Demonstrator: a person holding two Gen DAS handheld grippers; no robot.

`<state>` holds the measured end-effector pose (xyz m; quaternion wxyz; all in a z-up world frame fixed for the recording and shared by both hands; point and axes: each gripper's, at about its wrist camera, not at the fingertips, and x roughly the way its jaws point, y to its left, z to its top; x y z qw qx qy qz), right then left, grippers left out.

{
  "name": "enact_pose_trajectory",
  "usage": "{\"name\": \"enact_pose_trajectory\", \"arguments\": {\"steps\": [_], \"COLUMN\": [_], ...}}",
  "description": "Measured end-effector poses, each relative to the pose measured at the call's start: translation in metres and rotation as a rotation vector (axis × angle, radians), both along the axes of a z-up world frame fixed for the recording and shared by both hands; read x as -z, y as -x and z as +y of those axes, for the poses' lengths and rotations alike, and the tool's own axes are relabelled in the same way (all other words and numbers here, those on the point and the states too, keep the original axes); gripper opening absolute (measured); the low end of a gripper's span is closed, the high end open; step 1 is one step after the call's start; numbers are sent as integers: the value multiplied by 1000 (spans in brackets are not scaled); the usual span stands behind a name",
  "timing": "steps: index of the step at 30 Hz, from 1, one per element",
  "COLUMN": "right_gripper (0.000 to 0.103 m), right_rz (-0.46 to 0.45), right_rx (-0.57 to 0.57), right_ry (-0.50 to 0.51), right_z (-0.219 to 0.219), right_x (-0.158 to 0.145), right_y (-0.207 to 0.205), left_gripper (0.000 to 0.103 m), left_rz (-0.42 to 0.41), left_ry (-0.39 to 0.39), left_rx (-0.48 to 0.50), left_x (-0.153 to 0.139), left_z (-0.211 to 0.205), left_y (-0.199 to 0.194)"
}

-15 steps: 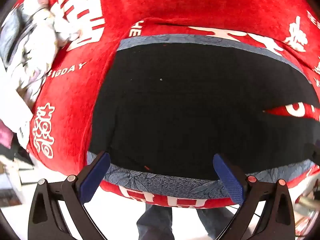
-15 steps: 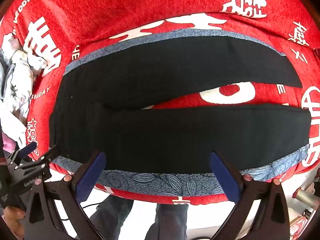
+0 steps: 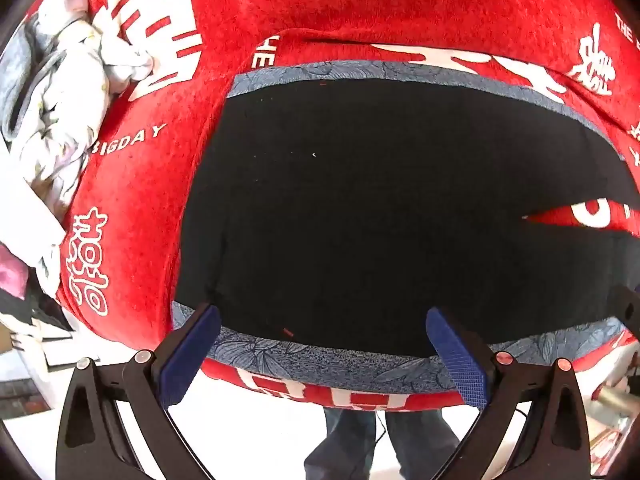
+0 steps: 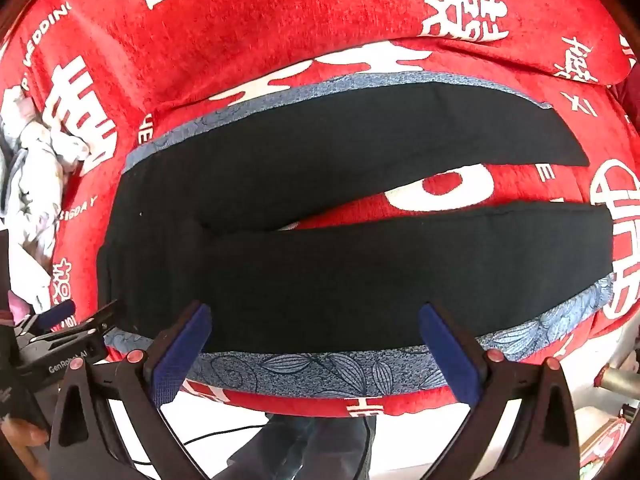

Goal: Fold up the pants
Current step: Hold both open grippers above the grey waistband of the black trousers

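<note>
Black pants [image 4: 360, 256] with blue-grey floral side stripes lie flat on a red cloth with white lettering. The waist is at the left and the two legs spread apart to the right. In the left wrist view the waist end [image 3: 360, 220] fills the middle. My left gripper [image 3: 324, 344] is open and empty, hovering over the near striped edge at the waist. My right gripper [image 4: 316, 340] is open and empty over the near leg's striped edge. The left gripper also shows at the left edge of the right wrist view [image 4: 72, 320].
A crumpled white patterned garment [image 3: 60, 112] lies at the left on the red cloth [image 3: 360, 8]. The near edge of the surface [image 4: 360, 404] is just below the pants. The person's legs [image 4: 304, 448] stand on a white floor beneath.
The left wrist view has shifted slightly closer over the waist. The right wrist view has shifted a little to the right, and the pants lie unchanged.
</note>
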<state>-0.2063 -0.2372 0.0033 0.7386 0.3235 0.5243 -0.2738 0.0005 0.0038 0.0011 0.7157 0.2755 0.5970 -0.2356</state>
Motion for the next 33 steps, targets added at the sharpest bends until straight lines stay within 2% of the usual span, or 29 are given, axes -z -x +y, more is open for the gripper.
{"name": "enact_pose_trajectory", "arguments": {"steps": [9,16,33], "right_gripper": [103,103,103], "right_rz": [35,64,72], "right_rx": [23,-6,-17], "right_ry": [43,80,70], "right_z": [10,17,22], "right_x": [-5,-8,-5], "right_y": [-11,-18,-22], "left_gripper": [103,103,103], "left_rz": [1,11,20], "left_ry": [8,7,-23], "left_rx": [-24,-38,-34], "left_x": [-2,0,3], "left_z": [0,6,4], "left_y": [-3,-5,-1]}}
